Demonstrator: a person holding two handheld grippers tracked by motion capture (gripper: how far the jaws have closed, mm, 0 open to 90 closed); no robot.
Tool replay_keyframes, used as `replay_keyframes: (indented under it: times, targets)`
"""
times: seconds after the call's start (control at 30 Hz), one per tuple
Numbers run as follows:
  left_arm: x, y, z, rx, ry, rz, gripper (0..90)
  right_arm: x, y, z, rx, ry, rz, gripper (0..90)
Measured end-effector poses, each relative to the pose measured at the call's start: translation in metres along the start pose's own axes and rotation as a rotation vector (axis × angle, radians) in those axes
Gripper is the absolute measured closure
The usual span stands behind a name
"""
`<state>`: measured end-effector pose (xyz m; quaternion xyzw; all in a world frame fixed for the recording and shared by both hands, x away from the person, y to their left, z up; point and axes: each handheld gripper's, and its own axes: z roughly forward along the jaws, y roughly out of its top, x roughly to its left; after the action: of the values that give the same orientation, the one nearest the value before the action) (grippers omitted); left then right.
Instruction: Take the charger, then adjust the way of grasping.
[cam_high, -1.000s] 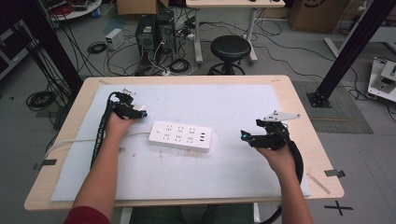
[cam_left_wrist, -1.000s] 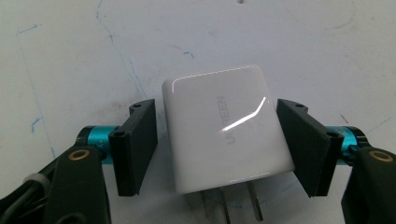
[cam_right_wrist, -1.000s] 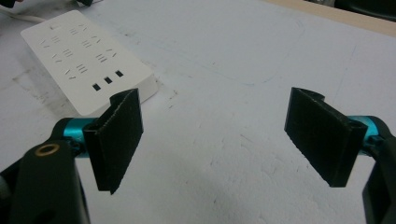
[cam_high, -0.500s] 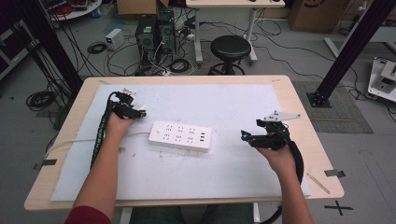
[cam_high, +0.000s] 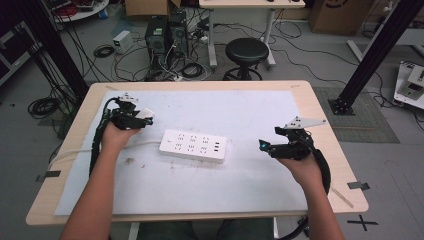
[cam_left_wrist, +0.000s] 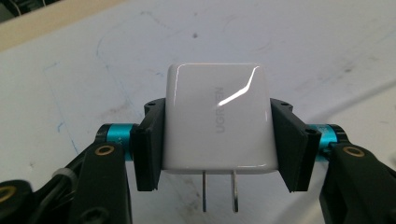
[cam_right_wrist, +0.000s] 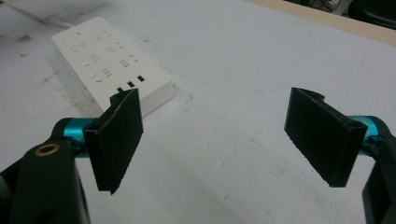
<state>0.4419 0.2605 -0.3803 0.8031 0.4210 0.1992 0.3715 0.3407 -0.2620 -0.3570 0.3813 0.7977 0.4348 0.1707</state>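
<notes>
A white power strip (cam_high: 193, 145) lies flat near the middle of the white mat, its cord running off to the left. It lies ahead and to the left in the right gripper view (cam_right_wrist: 111, 62). My left gripper (cam_left_wrist: 217, 135) is shut on a white UGREEN charger plug (cam_left_wrist: 217, 121), whose two metal prongs point back toward the camera. In the high view that left gripper (cam_high: 142, 118) sits left of the strip with the white charger (cam_high: 145, 113) at its tip. My right gripper (cam_right_wrist: 219, 135) stands open with nothing between its jaws, hovering right of the strip (cam_high: 267, 145).
The white mat (cam_high: 240, 112) covers most of the wooden table (cam_high: 325, 120). Beyond the far edge stand a black stool (cam_high: 246, 51), computer towers (cam_high: 167, 35) and tangled floor cables. A black frame post (cam_high: 372, 55) rises at the right.
</notes>
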Motion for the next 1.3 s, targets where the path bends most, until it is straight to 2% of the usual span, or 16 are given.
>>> replay_keyframes:
  times: [0.03, 0.2, 0.23, 0.27, 0.43, 0.63, 0.67, 0.8, 0.83, 0.97, 1.07, 1.13, 1.17, 1.2, 1.23, 1.3]
  targets:
    - [-0.011, 0.003, -0.020, -0.031, -0.021, 0.032, 42.5, 0.001, 0.001, -0.002, 0.003, 0.001, -0.001, 19.8]
    - [-0.039, 0.008, -0.060, -0.101, -0.096, 0.109, 42.5, 0.013, 0.009, -0.009, -0.015, 0.054, -0.036, 19.7]
    - [-0.039, 0.008, -0.060, -0.101, -0.096, 0.109, 42.5, 0.013, 0.009, -0.009, -0.015, 0.054, -0.036, 19.7]
    - [-0.052, 0.007, -0.074, -0.123, -0.135, 0.144, 42.5, 0.018, 0.010, -0.010, -0.021, 0.077, -0.040, 19.7]
    - [-0.070, 0.001, -0.089, -0.150, -0.172, 0.209, 42.5, 0.024, 0.009, -0.008, -0.017, 0.102, -0.033, 19.8]
    - [-0.086, -0.007, -0.090, -0.158, -0.212, 0.269, 42.5, 0.028, 0.006, -0.003, -0.017, 0.126, -0.016, 19.8]
    - [-0.091, -0.010, -0.086, -0.162, -0.239, 0.288, 42.5, 0.028, 0.005, -0.001, -0.017, 0.132, -0.014, 19.8]
    - [-0.098, -0.012, -0.080, -0.164, -0.267, 0.313, 42.5, 0.032, 0.005, 0.004, -0.010, 0.150, -0.020, 19.8]
    - [-0.104, -0.014, -0.076, -0.173, -0.294, 0.328, 42.5, 0.033, 0.005, 0.004, -0.008, 0.154, -0.018, 19.8]
    - [-0.116, -0.015, -0.070, -0.188, -0.329, 0.361, 42.5, 0.038, 0.005, 0.009, 0.007, 0.187, -0.007, 19.7]
    - [-0.135, -0.017, -0.062, -0.207, -0.367, 0.432, 42.5, 0.048, 0.007, 0.016, 0.025, 0.232, 0.004, 19.7]
    - [-0.146, -0.019, -0.057, -0.217, -0.396, 0.449, 42.4, 0.054, 0.008, 0.020, 0.032, 0.258, 0.029, 19.7]
    - [-0.146, -0.019, -0.057, -0.217, -0.396, 0.449, 42.4, 0.054, 0.008, 0.020, 0.032, 0.258, 0.029, 19.7]
    - [-0.156, -0.022, -0.052, -0.234, -0.415, 0.482, 42.4, 0.057, 0.008, 0.022, 0.030, 0.271, 0.037, 19.7]
    - [-0.162, -0.023, -0.049, -0.245, -0.420, 0.498, 42.5, 0.063, 0.008, 0.029, 0.031, 0.312, 0.046, 19.7]
    - [-0.172, -0.025, -0.044, -0.258, -0.404, 0.550, 42.5, 0.069, 0.008, 0.034, 0.035, 0.343, 0.060, 19.7]
